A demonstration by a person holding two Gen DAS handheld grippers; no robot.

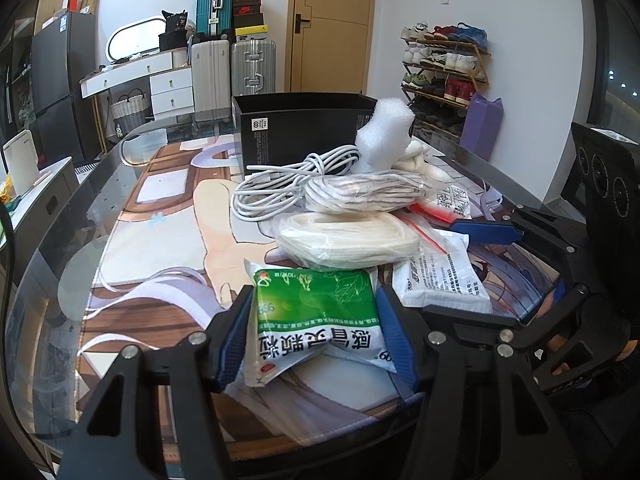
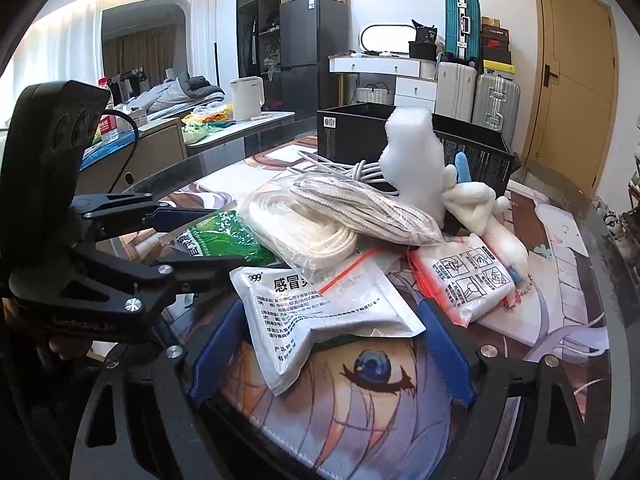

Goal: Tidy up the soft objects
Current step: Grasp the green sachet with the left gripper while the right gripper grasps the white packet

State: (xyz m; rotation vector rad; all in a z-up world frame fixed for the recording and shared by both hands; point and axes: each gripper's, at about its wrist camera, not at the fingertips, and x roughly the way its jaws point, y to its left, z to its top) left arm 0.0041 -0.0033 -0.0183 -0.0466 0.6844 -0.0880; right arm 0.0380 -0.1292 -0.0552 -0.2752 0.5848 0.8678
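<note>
A green sachet pack [image 1: 316,312] sits bent between the blue pads of my left gripper [image 1: 314,296], which is shut on it just above the mat. My right gripper [image 2: 330,312] stands open around a white sachet pack [image 2: 320,308] that lies on the mat, pads beside its edges. Behind these lie a bagged cream rope [image 1: 348,240], a bagged striped cord [image 1: 360,192], a white cable [image 1: 288,184], a white foam piece [image 2: 412,148], a white plush toy [image 2: 476,196] and a red-edged packet [image 2: 468,276]. The left gripper [image 2: 200,240] shows at the left of the right wrist view.
An open black box [image 1: 304,128] stands behind the pile. The printed mat [image 1: 168,240] covers a round glass table [image 1: 52,248] whose rim curves close at left and front. A counter with a white kettle [image 2: 247,98] stands left; suitcases [image 1: 252,68] and a shoe rack [image 1: 444,68] line the walls.
</note>
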